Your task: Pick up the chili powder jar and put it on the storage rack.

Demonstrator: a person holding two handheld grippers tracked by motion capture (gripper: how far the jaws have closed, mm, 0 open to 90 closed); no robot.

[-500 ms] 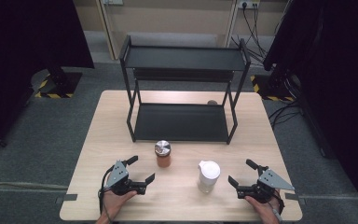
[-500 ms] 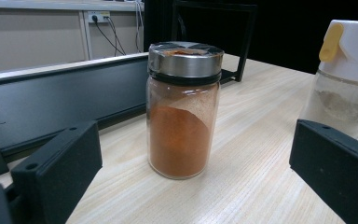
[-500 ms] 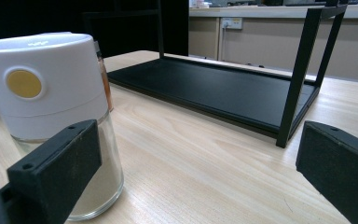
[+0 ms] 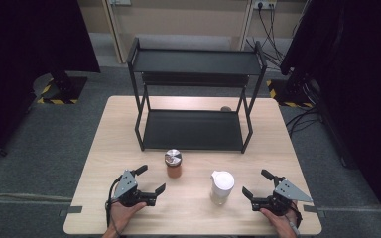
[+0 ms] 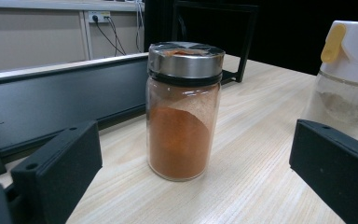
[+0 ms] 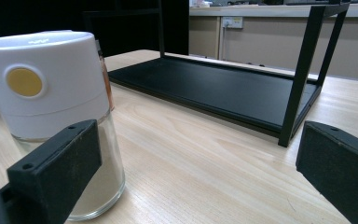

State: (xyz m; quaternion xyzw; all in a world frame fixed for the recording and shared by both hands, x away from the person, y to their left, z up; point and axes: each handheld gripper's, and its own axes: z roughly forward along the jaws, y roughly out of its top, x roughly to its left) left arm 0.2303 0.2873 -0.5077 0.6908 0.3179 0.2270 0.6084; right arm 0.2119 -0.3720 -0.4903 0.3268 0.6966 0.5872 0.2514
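A glass spice jar [image 4: 173, 164] of orange powder with a metal lid stands on the wooden table [image 4: 119, 134], in front of the black rack. In the left gripper view this spice jar [image 5: 184, 116] stands upright a short way ahead, between the lines of the jaws. My left gripper [image 4: 152, 179] is open and empty, just near-left of it. A clear jar with a white lid [image 4: 222, 187] stands to the right; the right gripper view shows the white-lidded jar [image 6: 56, 93] close by its left jaw. My right gripper [image 4: 255, 182] is open and empty, right of that jar.
A black two-tier metal rack [image 4: 193, 130] stands at the table's middle, and both of its shelves are bare. A small round object [image 4: 225, 108] lies on the table behind its right rear leg. Dark curtains flank the table and cables [image 4: 268, 20] lie on the floor beyond.
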